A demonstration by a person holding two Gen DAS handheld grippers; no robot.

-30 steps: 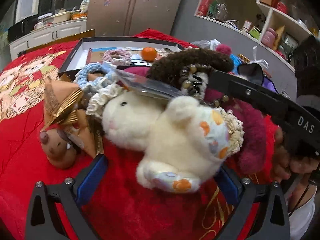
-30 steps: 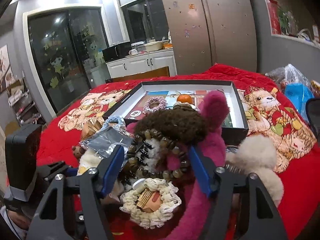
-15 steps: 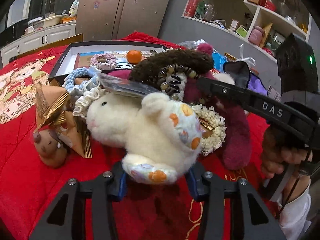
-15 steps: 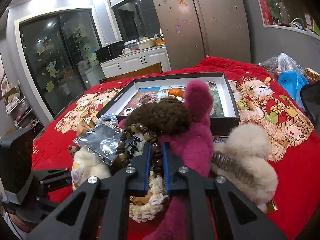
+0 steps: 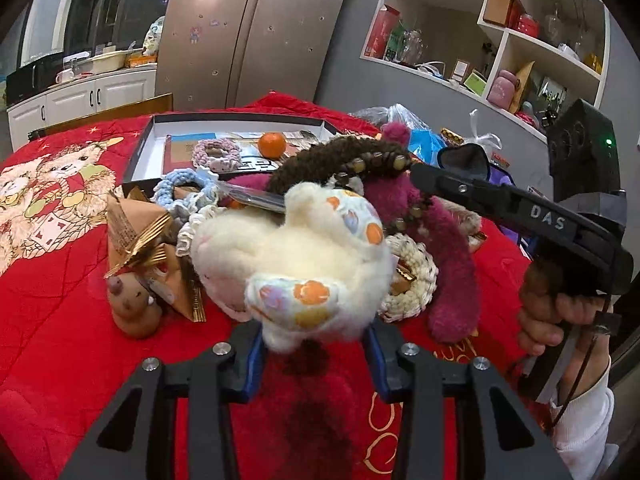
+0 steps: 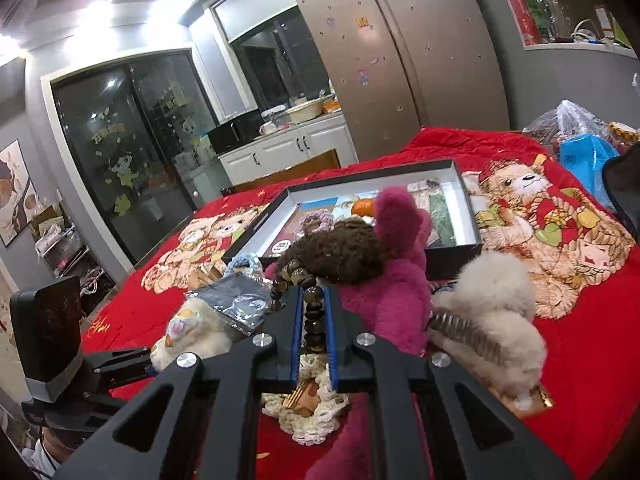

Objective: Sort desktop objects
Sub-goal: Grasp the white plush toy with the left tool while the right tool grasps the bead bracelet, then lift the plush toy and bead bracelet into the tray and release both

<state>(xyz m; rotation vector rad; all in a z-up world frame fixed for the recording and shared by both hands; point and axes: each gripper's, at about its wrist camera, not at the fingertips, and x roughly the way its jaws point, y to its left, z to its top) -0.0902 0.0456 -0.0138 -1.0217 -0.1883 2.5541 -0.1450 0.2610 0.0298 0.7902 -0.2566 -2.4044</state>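
Observation:
A white plush toy [image 5: 304, 256] with flower-print paws lies at the front of a heap on the red cloth. My left gripper [image 5: 314, 340] is closing its jaws on the toy's lower end, and the blue pads press into the fur. My right gripper [image 6: 314, 296] is shut on a string of brown beads [image 6: 311, 308] that runs up over a dark brown fuzzy thing [image 6: 336, 248]. From the left wrist the right gripper [image 5: 420, 170] reaches in from the right, held by a hand [image 5: 560, 320]. A pink plush [image 6: 396, 272] lies beside the beads.
A black-rimmed box [image 5: 240, 118] behind the heap holds an orange [image 5: 272, 144] and a crochet ring. Around the heap lie a gold paper parcel [image 5: 136, 232], a brown figurine [image 5: 132, 304], a foil packet [image 6: 236, 300], a cream crochet piece [image 6: 308, 420] and a beige fluffy thing [image 6: 492, 304].
Both grippers went from wide open to closed, the left on the white plush, the right on the bead string. Both have risen slightly, and the plush's end has lifted.

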